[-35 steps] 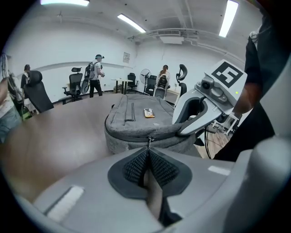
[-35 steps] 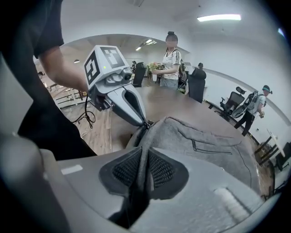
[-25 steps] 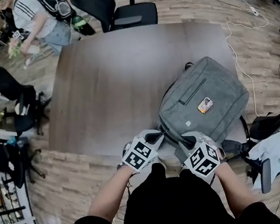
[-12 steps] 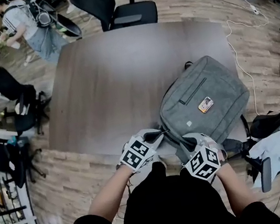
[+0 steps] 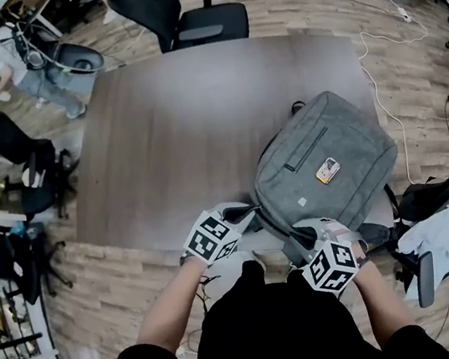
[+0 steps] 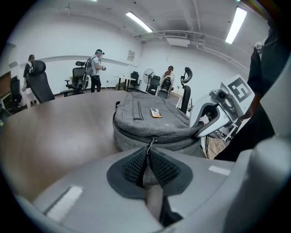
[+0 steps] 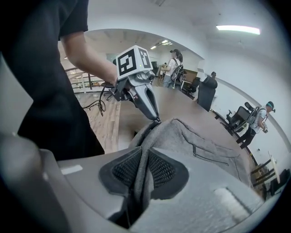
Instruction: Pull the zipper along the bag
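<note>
Grey woven backpack (image 5: 323,158), metal zipper pull (image 6: 150,144), smooth wooden table (image 5: 181,122)

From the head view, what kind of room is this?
Probably an open office or lab workspace: a swivel office chair at a large wooden table, a white cable trailing over the plank floor, and strip lights overhead.

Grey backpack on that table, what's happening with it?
A person holds a two-jaw gripper in each hand. The right gripper pinches a fold of the grey fabric backpack at its near edge, on the brown wooden table. The left gripper has the small metal zipper pull between its jaws, which are opening.
</note>
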`<state>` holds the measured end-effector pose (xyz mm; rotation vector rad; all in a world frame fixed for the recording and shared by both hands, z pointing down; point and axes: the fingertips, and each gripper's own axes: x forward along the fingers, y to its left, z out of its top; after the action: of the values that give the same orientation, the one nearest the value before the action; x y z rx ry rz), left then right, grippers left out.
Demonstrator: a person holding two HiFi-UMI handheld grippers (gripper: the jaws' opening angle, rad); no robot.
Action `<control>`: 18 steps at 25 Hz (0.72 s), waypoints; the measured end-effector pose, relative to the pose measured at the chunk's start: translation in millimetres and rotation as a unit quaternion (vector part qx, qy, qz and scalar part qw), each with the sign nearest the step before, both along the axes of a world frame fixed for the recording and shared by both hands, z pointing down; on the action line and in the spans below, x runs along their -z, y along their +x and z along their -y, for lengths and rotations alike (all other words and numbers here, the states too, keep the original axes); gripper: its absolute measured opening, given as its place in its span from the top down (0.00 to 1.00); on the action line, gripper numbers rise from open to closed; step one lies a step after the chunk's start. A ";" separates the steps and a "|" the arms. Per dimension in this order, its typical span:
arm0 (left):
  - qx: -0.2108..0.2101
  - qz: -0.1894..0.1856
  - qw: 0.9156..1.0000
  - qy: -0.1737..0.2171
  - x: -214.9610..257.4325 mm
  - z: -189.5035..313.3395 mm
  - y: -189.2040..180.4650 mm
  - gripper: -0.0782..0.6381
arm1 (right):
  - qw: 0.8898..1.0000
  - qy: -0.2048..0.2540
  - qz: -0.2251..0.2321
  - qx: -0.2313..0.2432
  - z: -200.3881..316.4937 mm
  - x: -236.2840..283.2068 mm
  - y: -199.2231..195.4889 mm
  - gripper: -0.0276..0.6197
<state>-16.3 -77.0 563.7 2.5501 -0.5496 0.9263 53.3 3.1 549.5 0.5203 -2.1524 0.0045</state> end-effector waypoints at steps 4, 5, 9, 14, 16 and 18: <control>-0.012 0.001 1.000 0.005 2.0 -3.4 0.5 0.84 | 0.999 -0.023 0.028 -0.011 -4.3 1.8 5.7 0.88; -0.017 0.006 1.000 0.012 1.5 -3.9 1.5 0.85 | 0.999 -0.028 0.032 -0.016 -4.3 1.4 6.4 0.88; -0.010 0.005 1.000 0.008 -5.9 1.5 2.3 0.84 | 1.000 -0.025 0.015 -0.007 -7.0 -1.4 5.7 0.88; 0.003 0.012 1.000 0.016 -14.1 21.2 -2.9 0.84 | 0.999 -0.033 0.021 0.017 -18.6 -0.8 15.0 0.88; -0.011 0.025 0.999 0.024 -18.9 26.0 -2.1 0.84 | 0.999 -0.037 0.029 0.019 -23.2 0.4 18.8 0.88; -0.023 0.041 0.998 0.040 -23.7 33.7 -0.1 0.85 | 0.999 -0.039 0.027 0.022 -25.9 -0.2 20.9 0.88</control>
<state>-16.4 -110.8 587.4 2.6155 -0.5643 1.0480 74.2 29.0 549.7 0.4312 -2.2063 0.0795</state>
